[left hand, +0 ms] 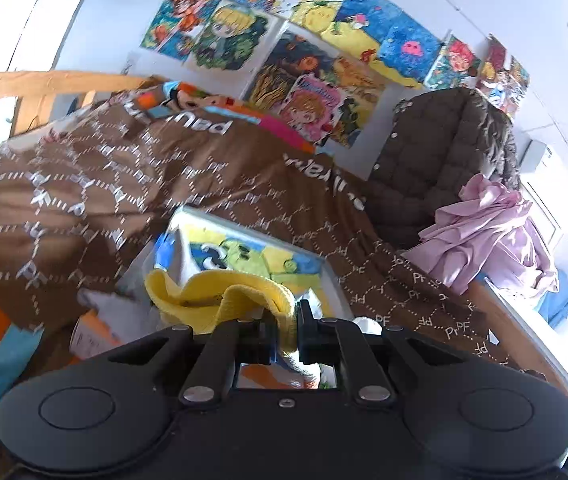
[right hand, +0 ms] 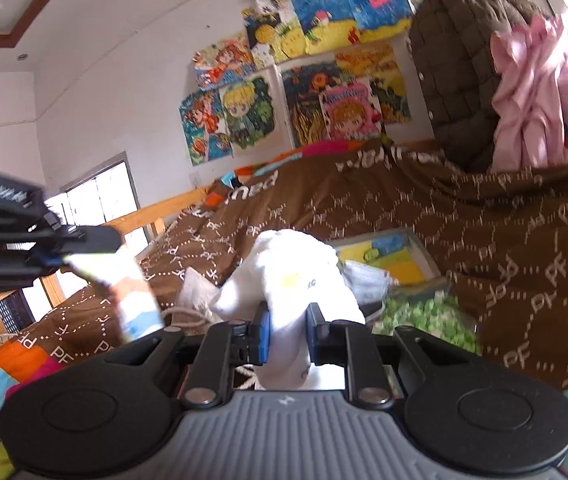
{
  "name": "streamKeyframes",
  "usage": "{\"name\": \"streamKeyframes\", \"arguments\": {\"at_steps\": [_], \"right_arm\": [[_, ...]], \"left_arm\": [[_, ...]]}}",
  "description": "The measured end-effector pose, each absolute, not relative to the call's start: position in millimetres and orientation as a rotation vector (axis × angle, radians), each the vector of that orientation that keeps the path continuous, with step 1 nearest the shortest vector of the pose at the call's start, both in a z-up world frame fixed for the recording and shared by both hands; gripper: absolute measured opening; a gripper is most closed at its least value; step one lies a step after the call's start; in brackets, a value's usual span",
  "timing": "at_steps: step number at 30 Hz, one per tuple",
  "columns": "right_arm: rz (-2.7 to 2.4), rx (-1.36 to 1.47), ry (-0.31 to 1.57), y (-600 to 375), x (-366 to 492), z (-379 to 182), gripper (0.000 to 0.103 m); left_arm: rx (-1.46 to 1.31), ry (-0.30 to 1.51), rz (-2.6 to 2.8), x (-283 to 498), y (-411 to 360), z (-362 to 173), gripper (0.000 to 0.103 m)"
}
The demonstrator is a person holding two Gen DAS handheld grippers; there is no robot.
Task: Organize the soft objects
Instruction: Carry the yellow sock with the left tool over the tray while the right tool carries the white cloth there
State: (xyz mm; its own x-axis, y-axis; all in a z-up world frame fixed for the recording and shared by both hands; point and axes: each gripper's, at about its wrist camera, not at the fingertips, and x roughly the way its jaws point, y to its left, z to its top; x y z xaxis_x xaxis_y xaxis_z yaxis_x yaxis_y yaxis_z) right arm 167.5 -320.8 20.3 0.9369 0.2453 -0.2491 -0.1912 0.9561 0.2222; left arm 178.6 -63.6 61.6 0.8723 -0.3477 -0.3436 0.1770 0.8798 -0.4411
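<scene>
L gripper (left hand: pixel 285 330) clamped on yellow sock (left hand: pixel 220 294), limp, ribbed cuff folded over jaws. R gripper (right hand: pixel 287 338) pinching white sock (right hand: pixel 284 276), bunched, plush, drooping below pads. Both lifted off brown duvet (left hand: pixel 84 200). Beyond grippers: painted canvas (left hand: pixel 244 256), pink garment (left hand: pixel 491 228) on chair, unsorted. Judged early-mid; pairing/placing left.

Two wrist fisheye views, close over the bed.
Each looks forward along its hand-held gripper, slightly downward; both share the brown quilt (left hand: pixel 212 184) (right hand: pixel 423 208) and wall drawings (left hand: pixel 303 40) (right hand: pixel 303 76).
</scene>
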Motion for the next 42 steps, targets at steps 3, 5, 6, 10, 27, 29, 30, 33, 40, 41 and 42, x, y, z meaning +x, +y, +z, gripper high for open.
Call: {"name": "streamKeyframes", "arguments": {"at_steps": [3,5,6,10,27,29,30,33,40,41,42], "right_arm": [[0.219,0.141,0.241,-317.4,172.3,25.3,0.02],[0.215,0.077,0.208,-313.8,180.2,25.6,0.02],[0.211,0.049,0.195,-312.4,185.7,24.2,0.02],[0.182,0.015,0.183,-314.9,225.2,16.0,0.02],[0.066,0.026,0.341,-336.7,365.1,-18.6,0.021],[0.075,0.027,0.354,-337.2,368.6,-21.1,0.021],[0.077,0.032,0.358,-338.5,368.7,-22.5,0.022],[0.084,0.064,0.374,-343.2,373.4,-24.0,0.022],[0.094,0.078,0.421,-345.7,381.6,-24.1,0.024],[0.096,0.077,0.428,-345.4,382.3,-24.6,0.024],[0.097,0.076,0.435,-345.1,383.2,-24.9,0.025]], "left_arm": [[-0.377,0.425,-0.302,192.4,-68.7,70.5,0.009],[-0.365,0.417,-0.313,203.1,-69.8,75.3,0.009],[-0.371,0.416,-0.318,209.6,-69.2,77.3,0.009],[-0.412,0.435,-0.354,245.9,-65.8,82.5,0.009],[-0.369,0.386,-0.437,418.5,-128.0,43.9,0.009],[-0.377,0.382,-0.444,430.7,-136.3,33.9,0.009],[-0.381,0.382,-0.442,434.7,-139.2,29.7,0.009],[-0.396,0.397,-0.425,444.3,-141.9,15.5,0.009],[-0.323,0.48,-0.352,457.1,-138.2,-11.9,0.009],[-0.311,0.497,-0.345,458.6,-136.6,-15.1,0.009],[-0.297,0.514,-0.336,459.7,-135.9,-18.4,0.009]]}}
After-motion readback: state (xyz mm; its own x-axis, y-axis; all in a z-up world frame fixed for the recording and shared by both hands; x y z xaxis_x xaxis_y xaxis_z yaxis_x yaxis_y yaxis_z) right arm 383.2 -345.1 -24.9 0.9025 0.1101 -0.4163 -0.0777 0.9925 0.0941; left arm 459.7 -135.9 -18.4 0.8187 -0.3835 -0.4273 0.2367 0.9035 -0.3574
